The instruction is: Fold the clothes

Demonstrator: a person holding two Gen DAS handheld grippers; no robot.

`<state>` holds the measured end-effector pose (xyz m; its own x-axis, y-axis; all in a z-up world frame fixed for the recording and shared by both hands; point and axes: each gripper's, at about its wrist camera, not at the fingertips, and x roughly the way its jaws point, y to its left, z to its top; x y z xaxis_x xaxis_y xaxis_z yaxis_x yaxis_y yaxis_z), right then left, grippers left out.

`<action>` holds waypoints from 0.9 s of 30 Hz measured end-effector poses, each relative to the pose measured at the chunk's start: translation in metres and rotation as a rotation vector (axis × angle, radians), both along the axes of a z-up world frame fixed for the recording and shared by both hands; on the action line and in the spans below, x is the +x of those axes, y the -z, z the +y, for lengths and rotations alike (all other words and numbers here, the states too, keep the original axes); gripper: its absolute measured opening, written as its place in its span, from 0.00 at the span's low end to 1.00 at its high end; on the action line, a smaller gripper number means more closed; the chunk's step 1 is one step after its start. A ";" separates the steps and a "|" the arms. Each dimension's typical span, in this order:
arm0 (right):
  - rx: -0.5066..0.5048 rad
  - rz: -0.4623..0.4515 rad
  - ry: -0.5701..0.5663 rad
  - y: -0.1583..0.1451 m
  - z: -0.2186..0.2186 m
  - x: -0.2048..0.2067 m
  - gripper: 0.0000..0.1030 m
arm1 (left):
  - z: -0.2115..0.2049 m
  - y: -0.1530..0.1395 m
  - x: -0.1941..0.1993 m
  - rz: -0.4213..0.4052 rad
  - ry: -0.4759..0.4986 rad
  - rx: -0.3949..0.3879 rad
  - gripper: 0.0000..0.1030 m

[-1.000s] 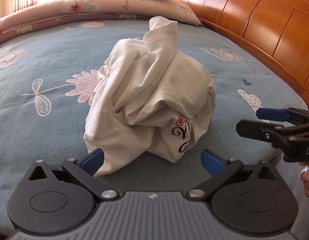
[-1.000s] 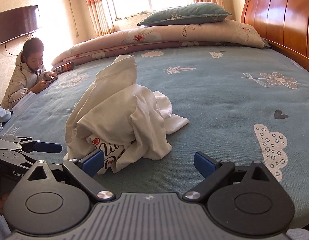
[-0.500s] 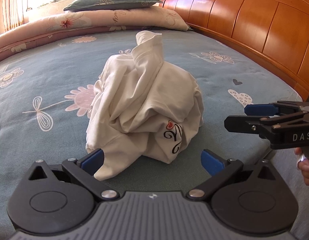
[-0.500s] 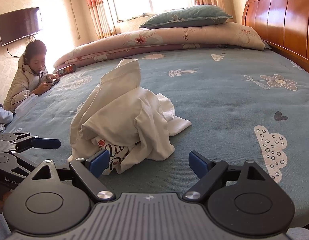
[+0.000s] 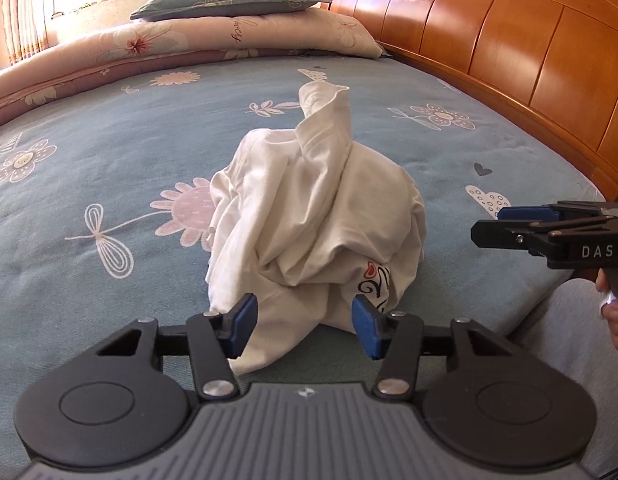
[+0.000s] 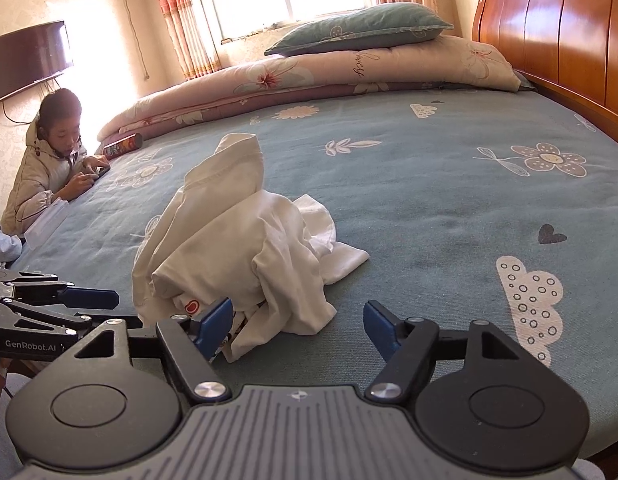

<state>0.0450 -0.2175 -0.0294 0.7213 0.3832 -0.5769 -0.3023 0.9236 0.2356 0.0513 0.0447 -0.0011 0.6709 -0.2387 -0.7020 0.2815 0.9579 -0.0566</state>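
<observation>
White shirt (image 5: pixel 317 216) on blue floral bedsheet (image 5: pixel 109 152).
Shirt: black/red print. Quilt (image 6: pixel 349 68) pink w/ flowers; headboard (image 5: pixel 509 40) orange-brown wood.

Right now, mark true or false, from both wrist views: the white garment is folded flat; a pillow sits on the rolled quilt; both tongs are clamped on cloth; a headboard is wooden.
1. The white garment is folded flat. False: it sits in a crumpled heap on the bed.
2. A green pillow rests on the rolled quilt. True.
3. Both tongs are clamped on cloth. False: the left tongs and right tongs are closing, but neither presses the garment.
4. The headboard is wooden. True.
</observation>
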 end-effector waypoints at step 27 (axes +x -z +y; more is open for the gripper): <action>-0.053 0.049 -0.017 0.004 0.020 0.054 0.75 | 0.023 0.014 0.084 0.039 0.078 -0.167 0.12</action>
<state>0.0990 -0.1980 -0.0332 0.6854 0.3633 -0.6311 -0.3076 0.9300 0.2013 0.1352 0.0681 -0.0146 0.6192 -0.4043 -0.6731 0.3487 0.9097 -0.2257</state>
